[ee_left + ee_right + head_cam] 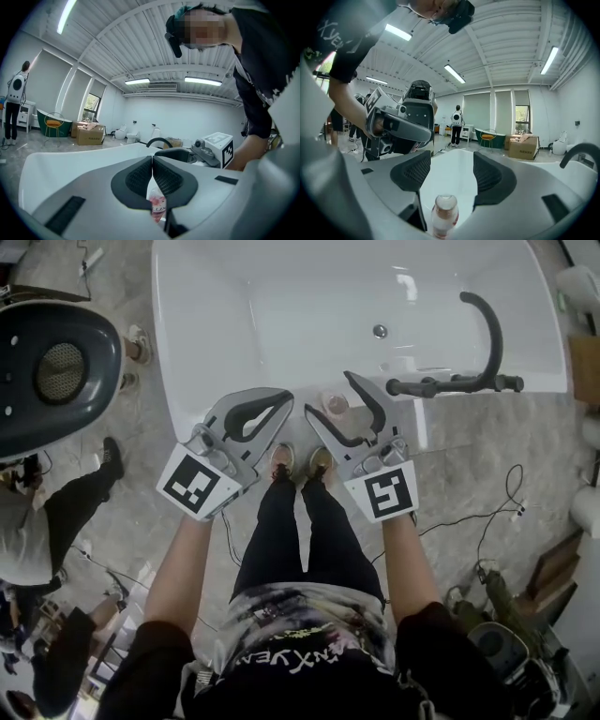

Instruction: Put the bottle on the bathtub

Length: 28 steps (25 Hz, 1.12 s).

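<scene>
At the foot of the bathtub (pixel 187 381) stand the person's two shoes (pixel 281 457). Above its near rim hang two tongs. The left tongs (pixel 152 159) are pressed fully together with nothing in them. The right tongs (pixel 451 161) gape wide and grip nothing. One bottle (pixel 335 405), pale pink with a rounded cap, stands upright on that near rim, below the right tongs' open jaws and touched by neither pad. The placing looks done, so the care now is in leaving. I would keep the right jaws spread and lift straight up so no pad clips the cap, with the left tongs held off to the side. Farther in, the basin shows one drain (pixel 380 331), and one black tap (pixel 487 334) arches over the bathtub's right end.
</scene>
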### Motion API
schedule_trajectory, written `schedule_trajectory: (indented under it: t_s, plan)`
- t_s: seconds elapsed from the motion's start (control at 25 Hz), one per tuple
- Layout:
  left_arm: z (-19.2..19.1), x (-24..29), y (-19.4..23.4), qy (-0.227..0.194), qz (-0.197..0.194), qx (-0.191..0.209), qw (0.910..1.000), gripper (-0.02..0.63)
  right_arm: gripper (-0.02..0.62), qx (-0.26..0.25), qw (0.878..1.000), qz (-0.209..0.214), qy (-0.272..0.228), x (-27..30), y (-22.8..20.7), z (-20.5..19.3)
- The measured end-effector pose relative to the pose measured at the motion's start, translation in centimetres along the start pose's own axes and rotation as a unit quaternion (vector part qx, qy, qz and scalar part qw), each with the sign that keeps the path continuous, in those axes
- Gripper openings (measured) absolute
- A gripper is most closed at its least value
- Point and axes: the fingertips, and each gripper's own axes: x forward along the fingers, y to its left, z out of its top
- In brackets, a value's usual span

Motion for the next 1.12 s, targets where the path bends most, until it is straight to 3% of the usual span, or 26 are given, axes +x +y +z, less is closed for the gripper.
schedule_trajectory:
  t_s: [0.32,0.8,1.12]
  plan:
    - [5.7,-2.4,-2.1,-0.008,-0.001,0.029,0.9995,0.020,0.275,-0.018,0.999,0.001,-0.032,-2.2,0.9,8.3]
    - [13.1,-6.1,-6.7,-0.015,0.016,0.051,0.9985,0.020,0.273,-0.035,0.998,0.030,-0.040,-6.8,4.0,17.8]
    - [16.0,-7.8,-8.2,-0.015,0.023,0.066,0.9974,0.020,0.261,-0.066,0.996,0.043,-0.047,-8.3,5.6,21.7]
